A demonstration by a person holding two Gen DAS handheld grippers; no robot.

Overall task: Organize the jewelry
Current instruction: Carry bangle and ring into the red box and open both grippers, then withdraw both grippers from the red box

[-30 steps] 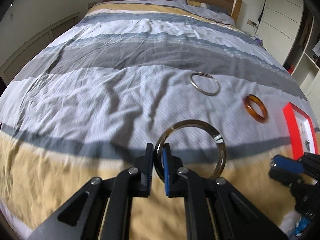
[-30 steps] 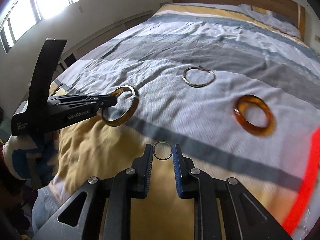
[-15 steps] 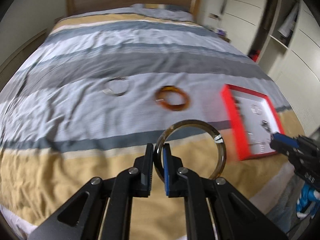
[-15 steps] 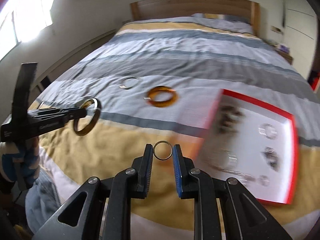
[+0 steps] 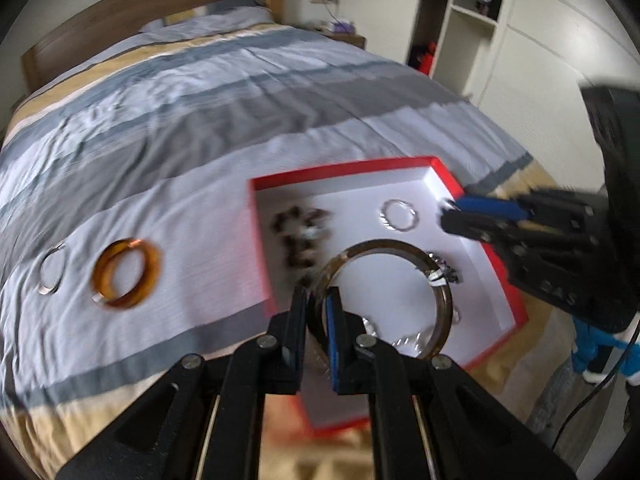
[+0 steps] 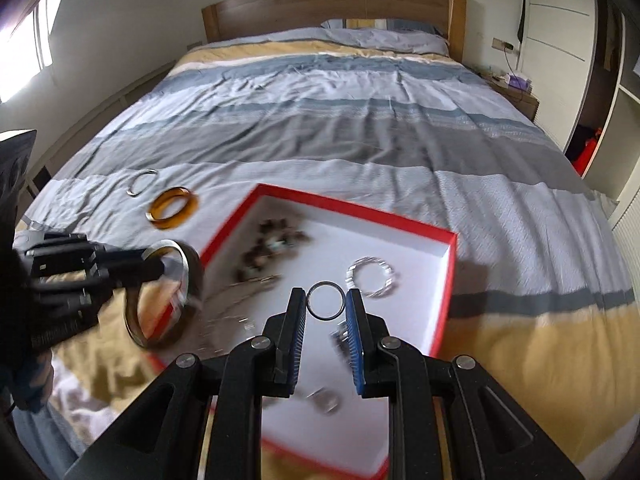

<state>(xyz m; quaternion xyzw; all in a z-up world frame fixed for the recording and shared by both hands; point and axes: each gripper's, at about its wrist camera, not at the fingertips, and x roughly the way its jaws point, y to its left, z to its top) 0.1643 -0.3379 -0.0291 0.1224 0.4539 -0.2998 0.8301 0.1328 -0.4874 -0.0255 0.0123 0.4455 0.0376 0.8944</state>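
Observation:
My left gripper (image 5: 318,300) is shut on the rim of a dark translucent bangle (image 5: 440,304), held over the red box (image 5: 344,168) with a white floor; the right wrist view shows this bangle (image 6: 188,276) at the box's left edge. My right gripper (image 6: 326,302) is shut on a thin metal ring (image 6: 326,286), above the box (image 6: 452,256). Inside the box lie a dark bead bracelet (image 6: 268,248), a silver twisted bracelet (image 6: 372,276) and other small pieces. An amber bangle (image 5: 128,274) and a thin silver bangle (image 5: 52,268) lie on the bedspread left of the box.
The box sits near the foot of a striped bed (image 6: 360,136) with a wooden headboard (image 6: 332,0). White wardrobes and open shelves (image 5: 472,12) stand to the right. A bedside table (image 6: 516,88) is beside the bed. A blue-gloved hand (image 5: 600,344) holds the right gripper.
Both grippers have swept right across the bed, from above the loose bangles to over the red box, each keeping hold of its piece. The left gripper has rolled.

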